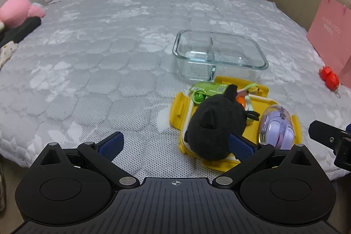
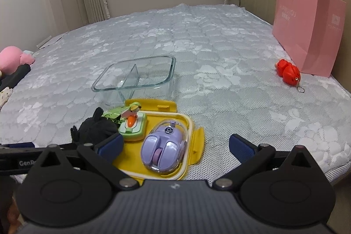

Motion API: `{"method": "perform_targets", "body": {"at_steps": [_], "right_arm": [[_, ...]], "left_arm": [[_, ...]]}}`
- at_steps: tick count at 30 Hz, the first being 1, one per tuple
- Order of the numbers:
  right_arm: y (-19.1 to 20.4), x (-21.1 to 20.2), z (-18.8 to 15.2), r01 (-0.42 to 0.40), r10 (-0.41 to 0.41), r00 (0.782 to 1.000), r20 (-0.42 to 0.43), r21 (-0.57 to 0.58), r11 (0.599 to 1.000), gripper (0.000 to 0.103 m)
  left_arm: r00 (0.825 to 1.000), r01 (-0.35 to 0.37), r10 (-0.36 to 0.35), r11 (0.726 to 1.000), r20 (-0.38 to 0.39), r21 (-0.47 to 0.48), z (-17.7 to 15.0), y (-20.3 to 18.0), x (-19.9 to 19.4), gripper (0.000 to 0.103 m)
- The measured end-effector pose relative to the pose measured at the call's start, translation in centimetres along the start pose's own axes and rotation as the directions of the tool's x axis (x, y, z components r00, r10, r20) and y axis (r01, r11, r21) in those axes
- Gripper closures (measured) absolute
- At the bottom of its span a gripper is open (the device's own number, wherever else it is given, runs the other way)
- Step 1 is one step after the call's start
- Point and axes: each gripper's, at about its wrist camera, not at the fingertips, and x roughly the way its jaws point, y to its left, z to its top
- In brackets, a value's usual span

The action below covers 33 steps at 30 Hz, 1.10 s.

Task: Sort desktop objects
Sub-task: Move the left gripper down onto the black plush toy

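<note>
Both jaws stand wide apart and grip nothing. Left gripper hangs low over the near edge of the bed, its right pad just beside the black plush toy. Right gripper hangs over the purple mouse, which sits between its pads but apart from them.

Toy and mouse both rest on the yellow lid, which lies flat on the bed. On the same lid, behind the toy, sit a green toy with an orange carrot and a green card with a small green bell.

Just beyond the lid stands the clear glass container, split by a divider into two compartments.

Farther right, a red keychain toy lies on the bed near a pink paper bag. A pink plush lies at the far left edge.
</note>
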Motion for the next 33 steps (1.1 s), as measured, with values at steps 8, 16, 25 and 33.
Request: {"method": "perform_targets", "body": {"at_steps": [8,16,25,33], "right_arm": [[0.1,0.4,-0.2,-0.002,0.002,1.0,-0.012,0.0,1.0,0.0],[0.2,0.7,-0.2,-0.008,0.008,1.0,-0.021,-0.006,1.0,0.0],[-0.4,0.8,0.1,-0.017,0.017,1.0,-0.008,0.015,1.0,0.0],[-0.5,0.8,0.0,-0.051,0.051,0.999,0.016,0.006,0.999,0.0]], "left_arm": [[1.0,0.005,-0.005,1.0,-0.016,-0.007,0.1,0.2,0.3,0.0],[1.0,0.009,-0.009,1.0,-0.023,0.0,-0.1,0.1,0.5,0.0],[1.0,0.031,-0.031,0.999,0.004,0.039,0.0,-0.7,0.1,0.0],[1.0,0.016,-0.016,0.997,0.007,0.072,0.3,-1.2,0.3,0.0]]}}
